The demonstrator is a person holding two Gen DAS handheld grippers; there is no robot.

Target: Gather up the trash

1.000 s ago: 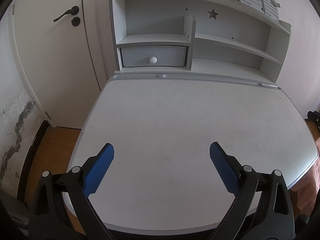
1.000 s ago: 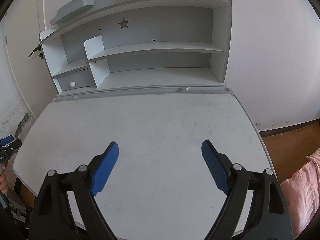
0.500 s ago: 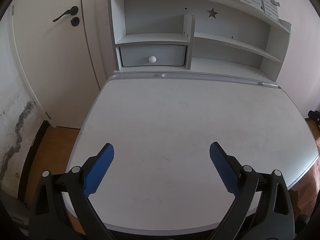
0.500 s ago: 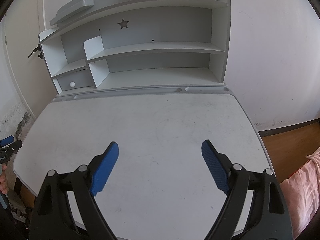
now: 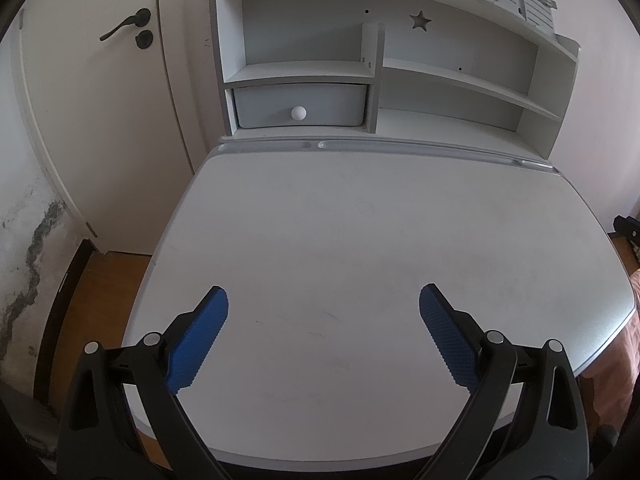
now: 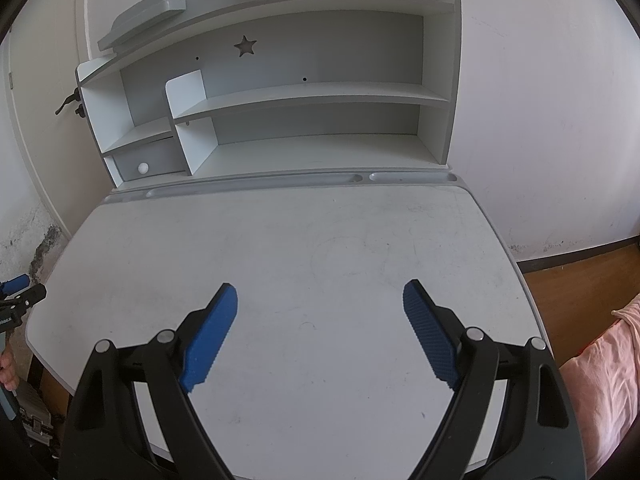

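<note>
Both tools, left (image 5: 323, 314) and right (image 6: 320, 308), spread wide above table (image 6: 320, 240); no trash visible; next, search.

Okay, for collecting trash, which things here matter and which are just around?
For the job:
left gripper, open, holding nothing
right gripper, open, holding nothing
No trash shows in either view.

Just around:
desk
shelf unit
drawer, shut
door
pink cloth
</note>
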